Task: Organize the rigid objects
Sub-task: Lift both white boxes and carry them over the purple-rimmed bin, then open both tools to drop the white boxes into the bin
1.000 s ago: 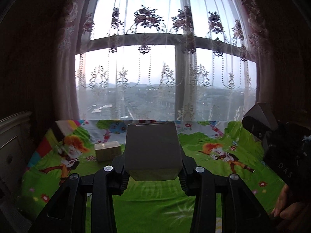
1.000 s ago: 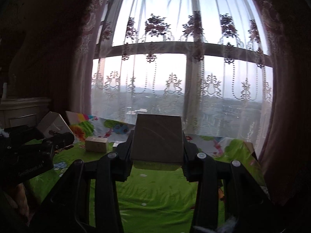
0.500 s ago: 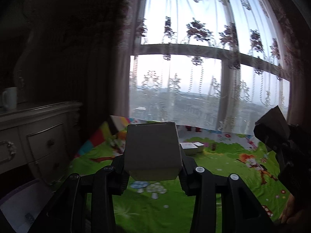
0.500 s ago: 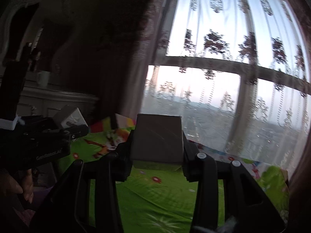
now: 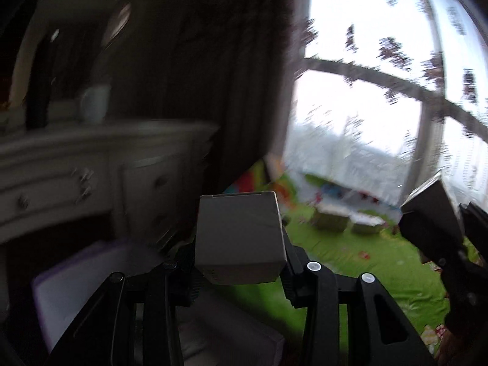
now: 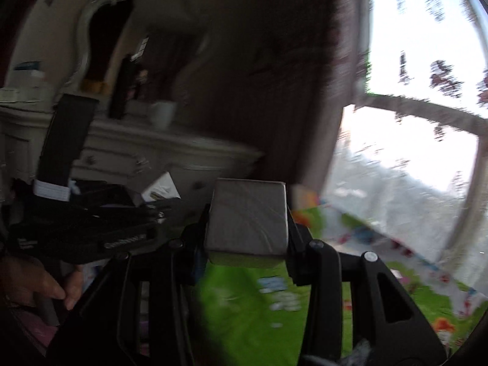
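Boxes, the rigid things to be put in order, number four in view, but the biggest shapes here are the room's own. Largest is the window (image 5: 381, 91) with its flowered lace curtain, bright and smeared by blur, filling the upper right of both wrist views. Next to it hangs a dark heavy drape (image 5: 213, 76). A pale dresser (image 5: 91, 158) with knobbed drawers stands at the left, and an ornate mirror (image 6: 100, 39) rises above it in the right wrist view. Spread below the window is a green cartoon-print sheet (image 5: 366, 259).

Smaller come the tools. The left gripper (image 5: 241, 262) has its jaws clamped on a grey cardboard box (image 5: 239, 238), held upright between the pads. The right gripper (image 6: 247, 244) likewise grips a brownish cardboard box (image 6: 248, 216), its jaws pressed to the box's two sides. Each tool shows at the edge of the other's camera, and a hand (image 6: 39, 286) grasps the left one's handle low at the left of the right wrist view.

Smaller still, two little boxes (image 5: 347, 224) lie on the sheet just beside each other, near the window and well apart from both grippers; blur hides their details. A pale mug (image 5: 94, 103) stands on the dresser top beside a tall dark object that I cannot identify.
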A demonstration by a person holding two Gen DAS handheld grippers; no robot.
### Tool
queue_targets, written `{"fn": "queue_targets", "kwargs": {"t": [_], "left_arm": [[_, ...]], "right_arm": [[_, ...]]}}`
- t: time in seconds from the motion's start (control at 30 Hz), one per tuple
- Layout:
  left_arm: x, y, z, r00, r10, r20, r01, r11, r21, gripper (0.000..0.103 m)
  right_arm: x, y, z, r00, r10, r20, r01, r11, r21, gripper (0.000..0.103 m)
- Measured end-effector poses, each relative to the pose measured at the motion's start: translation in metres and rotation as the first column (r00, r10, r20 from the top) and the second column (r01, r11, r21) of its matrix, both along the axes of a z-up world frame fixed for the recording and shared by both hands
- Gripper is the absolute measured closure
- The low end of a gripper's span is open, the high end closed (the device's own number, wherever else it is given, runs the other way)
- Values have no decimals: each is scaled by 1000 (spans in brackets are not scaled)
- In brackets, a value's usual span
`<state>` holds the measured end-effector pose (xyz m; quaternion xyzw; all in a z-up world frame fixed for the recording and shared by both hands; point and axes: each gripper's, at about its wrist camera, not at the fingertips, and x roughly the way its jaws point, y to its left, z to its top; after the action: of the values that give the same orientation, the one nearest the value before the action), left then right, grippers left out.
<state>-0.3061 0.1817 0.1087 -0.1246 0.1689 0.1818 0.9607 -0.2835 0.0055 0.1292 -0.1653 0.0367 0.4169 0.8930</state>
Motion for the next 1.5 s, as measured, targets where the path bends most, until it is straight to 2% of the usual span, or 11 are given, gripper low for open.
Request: {"fn": "queue_targets", "kwargs": {"t": [0.13, 0.3, 0.63, 0.87, 1.03, 1.07, 1.1, 1.17, 1.23, 1.37, 1.5], "left_arm": [[-10, 37, -19, 987, 89, -131, -104, 988, -112, 60], [-29, 82, -46, 948, 173, -266, -236, 945, -227, 60], [-51, 118, -92, 877, 241, -416, -360, 903, -234, 60], [-57, 128, -104, 859, 254, -444, -385, 893, -234, 60], [-54, 125, -99, 849, 282, -448, -400, 896, -195, 59], [-54, 124, -96, 844, 298, -446, -409, 895, -176, 54], [-53, 123, -94, 837, 319, -445, -423, 893, -155, 33], [-53, 120, -88, 828, 357, -432, -449, 884, -131, 5], [-54, 114, -78, 829, 405, -386, -478, 871, -112, 4], [-31, 92, -63, 873, 345, -344, -402, 910, -106, 2], [19, 43, -55, 936, 125, -328, -156, 985, -69, 1]], "right_arm": [[8, 37, -12, 985, 109, -131, -120, 989, -84, 58], [18, 83, -32, 924, 200, -326, -268, 946, -181, 58], [-5, 143, -89, 858, 241, -453, -417, 842, -342, 58], [-24, 152, -109, 832, 263, -488, -471, 800, -372, 58], [-22, 150, -110, 811, 264, -522, -483, 805, -344, 58], [-21, 148, -108, 802, 277, -529, -494, 806, -325, 55], [-20, 146, -105, 795, 287, -534, -501, 808, -311, 49], [-16, 140, -100, 798, 290, -529, -489, 824, -287, 19], [-8, 129, -93, 800, 293, -524, -469, 849, -243, 17], [39, 85, -80, 837, 173, -519, -306, 934, -183, 17], [97, 22, -79, 840, -46, -540, -56, 984, -172, 17]]}}
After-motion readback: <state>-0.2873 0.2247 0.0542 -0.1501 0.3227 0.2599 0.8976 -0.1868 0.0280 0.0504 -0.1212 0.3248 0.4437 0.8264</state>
